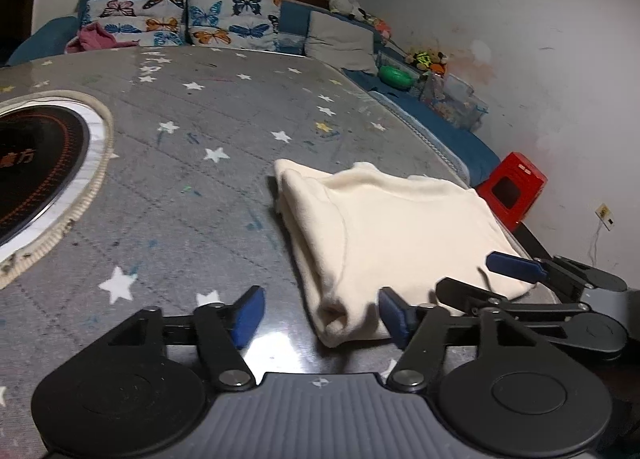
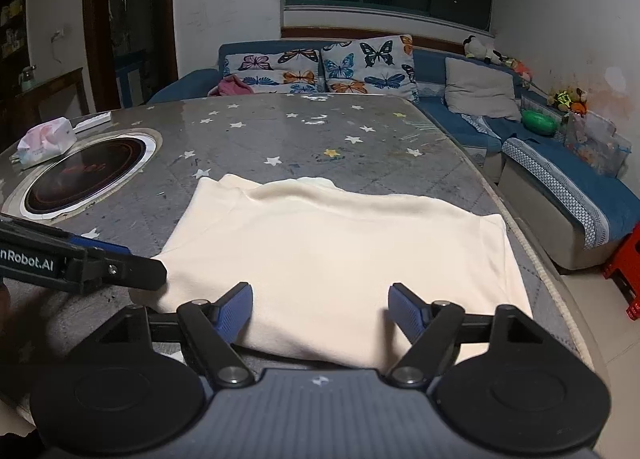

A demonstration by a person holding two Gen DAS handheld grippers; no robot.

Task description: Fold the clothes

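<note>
One cream garment (image 2: 332, 259) lies folded on my worktop (image 2: 280, 131). Left hand-held gripper (image 1: 320, 315) spread, empty. Right hand-held gripper (image 2: 320, 311) likewise spread, gripping nothing.

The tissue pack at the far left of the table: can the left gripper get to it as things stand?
Probably yes. The left gripper is open and empty, and only bare table and the flush hob lie before the tissue pack.
</note>
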